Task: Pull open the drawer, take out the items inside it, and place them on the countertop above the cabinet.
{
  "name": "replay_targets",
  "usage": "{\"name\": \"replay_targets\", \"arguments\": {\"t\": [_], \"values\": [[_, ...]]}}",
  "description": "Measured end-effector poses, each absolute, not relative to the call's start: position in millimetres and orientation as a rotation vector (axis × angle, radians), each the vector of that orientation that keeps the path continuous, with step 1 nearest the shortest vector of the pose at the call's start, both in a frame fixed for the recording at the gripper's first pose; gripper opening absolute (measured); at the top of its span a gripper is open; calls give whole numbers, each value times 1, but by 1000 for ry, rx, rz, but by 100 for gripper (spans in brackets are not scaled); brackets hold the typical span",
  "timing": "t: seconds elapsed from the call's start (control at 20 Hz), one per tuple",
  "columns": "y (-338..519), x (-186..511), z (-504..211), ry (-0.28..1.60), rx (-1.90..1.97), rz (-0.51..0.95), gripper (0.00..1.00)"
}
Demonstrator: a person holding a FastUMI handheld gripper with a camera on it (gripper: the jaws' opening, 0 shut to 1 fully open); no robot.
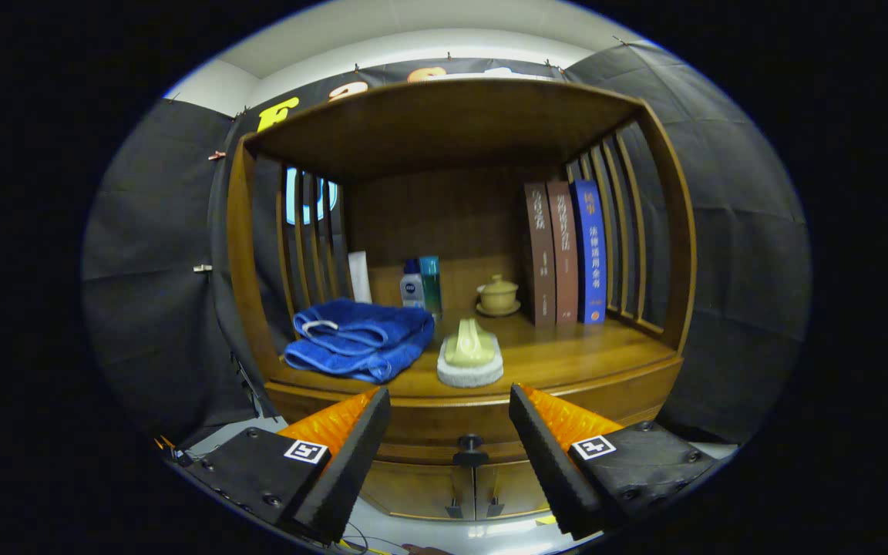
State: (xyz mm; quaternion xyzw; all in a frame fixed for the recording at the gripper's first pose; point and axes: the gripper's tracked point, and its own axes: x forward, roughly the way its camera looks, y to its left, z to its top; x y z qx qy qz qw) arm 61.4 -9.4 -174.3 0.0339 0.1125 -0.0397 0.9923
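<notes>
The gripper stood wide open, holding nothing, its ribbed fingers flanking the drawer and its small dark knob; the drawer front looked shut, its contents hidden. On the glossy wooden countertop beyond lay a folded, plush blue towel and a scrub brush with a smooth pale handle. Three upright books stood farther back.

Far right in the wooden alcove, three tall upright books stand together; left of them a small lidded ceramic cup, then two slim bottles.
</notes>
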Motion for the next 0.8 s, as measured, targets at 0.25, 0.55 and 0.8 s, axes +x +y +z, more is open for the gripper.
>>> {"name": "replay_targets", "arguments": {"t": [0.25,0.55,0.8], "values": [[-14,42,-85,107,99,-80,99],[-22,4,-27,75,87,-73,99],[-23,-13,-11,70,59,-71,99]]}}
